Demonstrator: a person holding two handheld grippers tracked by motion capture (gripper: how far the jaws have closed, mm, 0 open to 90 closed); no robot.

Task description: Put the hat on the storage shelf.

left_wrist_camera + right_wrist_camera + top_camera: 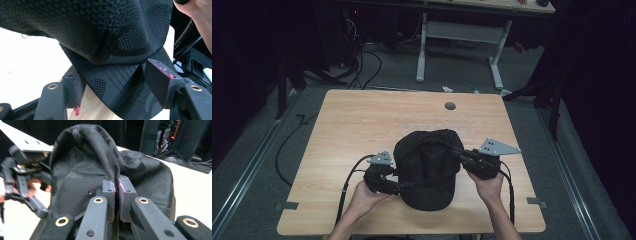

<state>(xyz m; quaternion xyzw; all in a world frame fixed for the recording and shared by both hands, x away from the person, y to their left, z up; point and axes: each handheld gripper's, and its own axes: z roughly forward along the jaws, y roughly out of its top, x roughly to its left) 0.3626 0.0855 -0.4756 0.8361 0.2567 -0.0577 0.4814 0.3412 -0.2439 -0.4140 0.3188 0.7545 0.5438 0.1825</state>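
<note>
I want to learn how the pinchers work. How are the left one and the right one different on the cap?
The right gripper is pinched shut on a fold of the cap; the left gripper stands open around the cap's brim. The right one holds the crown, the left one the brim. Both are black, each in a hand.

1. In the high view the black cap covers the tips of both grippers: the left gripper meets its brim at about 8 o'clock and the right gripper its crown at about 2 o'clock, so how the jaws stand cannot be read there.
2. The person's forearms are cut off by the bottom edge at 6 o'clock.
3. In the left gripper view the cap's crown runs off the top edge at 12 o'clock, and the table at 9 o'clock is washed out to white.
4. In the right gripper view the fabric pinched between the pads hides their inner faces.
</note>
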